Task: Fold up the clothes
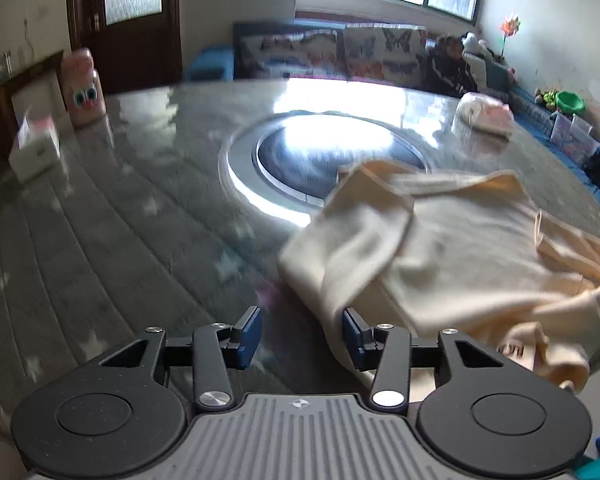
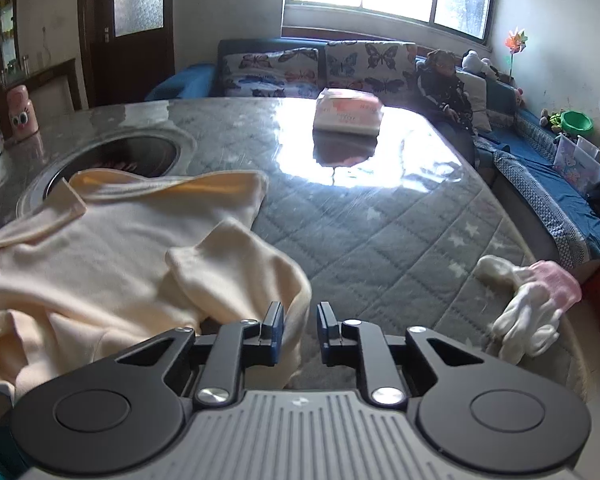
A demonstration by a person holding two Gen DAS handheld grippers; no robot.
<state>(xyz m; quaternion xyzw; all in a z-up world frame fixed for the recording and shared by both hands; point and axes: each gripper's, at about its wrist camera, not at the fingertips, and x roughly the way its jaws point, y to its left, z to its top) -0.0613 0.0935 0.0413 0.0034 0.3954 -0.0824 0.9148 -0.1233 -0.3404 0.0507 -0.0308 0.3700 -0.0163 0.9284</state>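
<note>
Shirt partly folded, more folds to go

Shirt (image 2: 100, 248) lies on the near part of the table (image 2: 380, 220), which has a gray quilted cover with stars. It is cream colored and soft. One sleeve (image 2: 236, 272) is already turned in over the body on the right side, and the other sleeve (image 1: 364, 232) is turned in on the left side. So the sleeve folds look done. The body is not yet folded in half, and the near edge is bunched and wrinkled. That part looks left to do.

The left gripper (image 1: 302, 336) is open, with nothing pinched. Its right pad sits just beside the cloth edge. The right gripper (image 2: 300, 328) is open only a little. A bit of cloth hangs by its left pad, but the pads do not squeeze it.

Far on the table sits a folded pink and white pile (image 2: 348, 114). Near the right edge lie small white and pink socks (image 2: 528, 300). These look like other clothes, some done and some waiting.
</note>
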